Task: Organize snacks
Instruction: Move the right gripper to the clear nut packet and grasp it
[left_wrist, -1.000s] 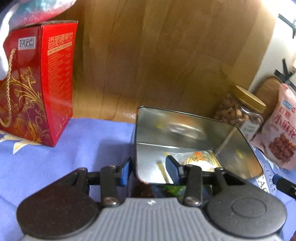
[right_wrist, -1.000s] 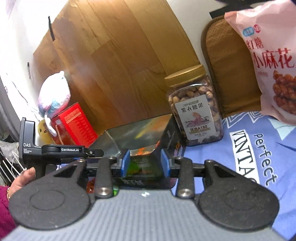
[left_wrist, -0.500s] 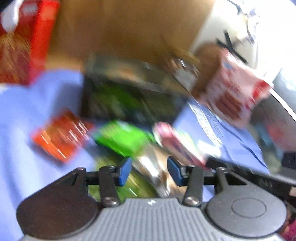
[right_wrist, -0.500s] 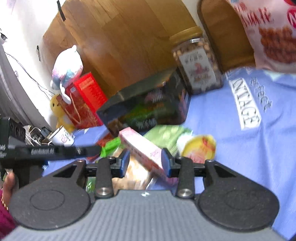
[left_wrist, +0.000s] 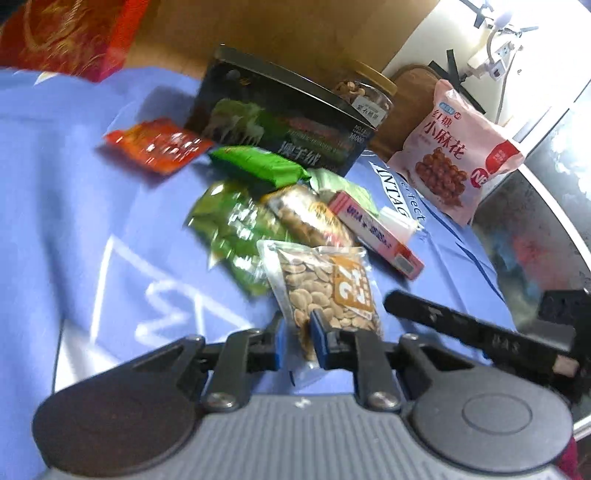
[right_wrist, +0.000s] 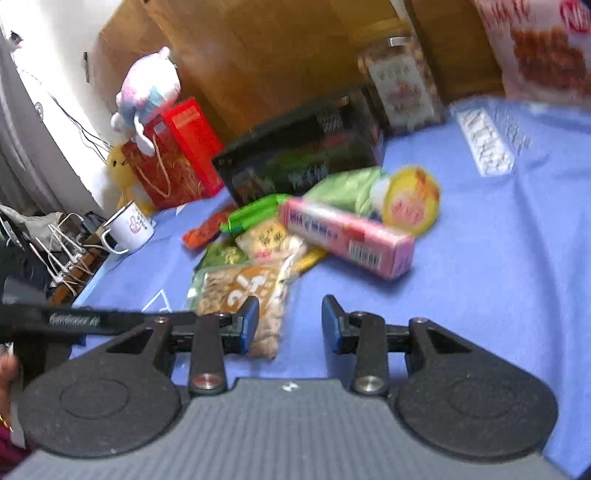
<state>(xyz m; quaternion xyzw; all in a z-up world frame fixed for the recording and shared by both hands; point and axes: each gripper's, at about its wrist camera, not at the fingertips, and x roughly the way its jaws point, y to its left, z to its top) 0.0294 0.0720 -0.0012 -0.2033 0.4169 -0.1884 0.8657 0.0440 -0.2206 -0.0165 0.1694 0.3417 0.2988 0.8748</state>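
Note:
A pile of snack packets lies on the blue cloth (left_wrist: 74, 229) in front of the dark open tin (left_wrist: 280, 122). A clear bean packet with an orange label (left_wrist: 325, 284) lies nearest, its near end between my left gripper's (left_wrist: 295, 341) narrowly spread jaws. Behind it are green packets (left_wrist: 236, 221), a pink box (left_wrist: 373, 232) and a red packet (left_wrist: 159, 144). My right gripper (right_wrist: 290, 321) is open and empty, just right of the same bean packet (right_wrist: 243, 291), with the pink box (right_wrist: 347, 236) and a yellow jelly cup (right_wrist: 410, 199) beyond.
A nut jar (left_wrist: 365, 96) and a pink bag (left_wrist: 454, 147) stand at the back right by a wooden wall. A red gift box (right_wrist: 177, 147) with a plush toy, and a white mug (right_wrist: 129, 229), sit at the left. The right gripper's body (left_wrist: 476, 332) shows low right.
Both grippers pulled back from the tin and tilted down toward the pile of packets. The left jaws have narrowed around the end of the bean packet.

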